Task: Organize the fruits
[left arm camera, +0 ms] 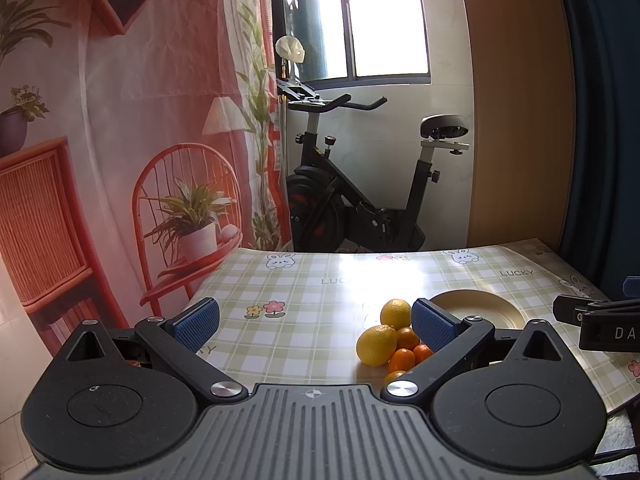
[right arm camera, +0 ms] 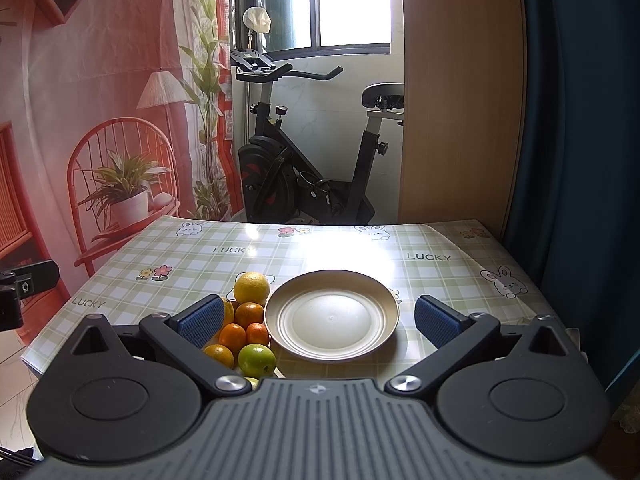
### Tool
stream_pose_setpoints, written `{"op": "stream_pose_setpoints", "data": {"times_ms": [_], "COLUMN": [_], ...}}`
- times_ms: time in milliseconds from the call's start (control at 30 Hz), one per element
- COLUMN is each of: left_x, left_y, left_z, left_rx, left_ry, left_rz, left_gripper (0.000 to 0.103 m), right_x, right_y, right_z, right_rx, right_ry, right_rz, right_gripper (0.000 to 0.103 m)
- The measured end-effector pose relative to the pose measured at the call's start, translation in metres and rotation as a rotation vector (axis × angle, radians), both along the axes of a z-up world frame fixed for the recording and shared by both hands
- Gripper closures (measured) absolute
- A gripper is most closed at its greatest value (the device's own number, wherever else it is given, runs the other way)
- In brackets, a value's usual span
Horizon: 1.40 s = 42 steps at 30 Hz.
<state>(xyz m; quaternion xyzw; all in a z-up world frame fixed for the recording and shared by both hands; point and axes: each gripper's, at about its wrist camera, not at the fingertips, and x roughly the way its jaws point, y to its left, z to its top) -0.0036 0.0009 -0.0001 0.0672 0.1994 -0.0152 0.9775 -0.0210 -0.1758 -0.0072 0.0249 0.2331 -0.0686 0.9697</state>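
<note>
Two lemons are counted, one [right arm camera: 251,287] toward the table's far edge, the other [right arm camera: 228,309] half hidden behind a gripper pad. Four oranges [right arm camera: 249,314] are seen between them and the near edge. One green apple [right arm camera: 257,359] is fully shown; a second green fruit below it cannot be identified. One plate [right arm camera: 390,300] is present.

Overexposed window [right arm camera: 354,2] backlights the room, throwing glare across the tablecloth [right arm camera: 344,256]; fisheye-bent edges.

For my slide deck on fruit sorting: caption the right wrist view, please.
Right gripper hangs open above an empty plate, with lemons, oranges and a green apple piled beside it.
</note>
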Motion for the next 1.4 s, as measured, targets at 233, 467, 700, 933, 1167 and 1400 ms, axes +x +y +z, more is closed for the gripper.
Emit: {"op": "stream_pose_setpoints", "data": {"times_ms": [233, 467, 700, 933, 1167, 1400], "left_x": [-0.0001, 0.0004, 0.0004, 0.0004, 0.0004, 0.0004], "left_y": [0.0005, 0.0000, -0.0005, -0.0003, -0.0002, -0.0002], "left_z": [0.0000, -0.0004, -0.0011, -0.0010, -0.0010, -0.0009], "left_rx": [-0.004, -0.006, -0.008, -0.008, -0.009, -0.008], "left_ry": [0.000, 0.004, 0.006, 0.006, 0.006, 0.006], "left_rz": [0.008, 0.011, 0.012, 0.012, 0.012, 0.011], "left_gripper": [0.000, 0.000, 0.000, 0.000, 0.000, 0.000], "right_x": [-0.0001, 0.0000, -0.0002, -0.0002, 0.0002, 0.0012], "right_y": [0.0000, 0.0000, 0.0000, 0.0004, 0.0009, 0.0018], "right_z": [0.0001, -0.0003, -0.0002, -0.0002, -0.0003, -0.0012], "right_rx": [0.000, 0.000, 0.000, 0.000, 0.000, -0.001], "right_ry": [0.000, 0.000, 0.000, 0.001, 0.001, 0.001], "right_rz": [0.000, 0.000, 0.000, 0.000, 0.000, 0.001], "right_gripper": [0.000, 0.000, 0.000, 0.000, 0.000, 0.000]}}
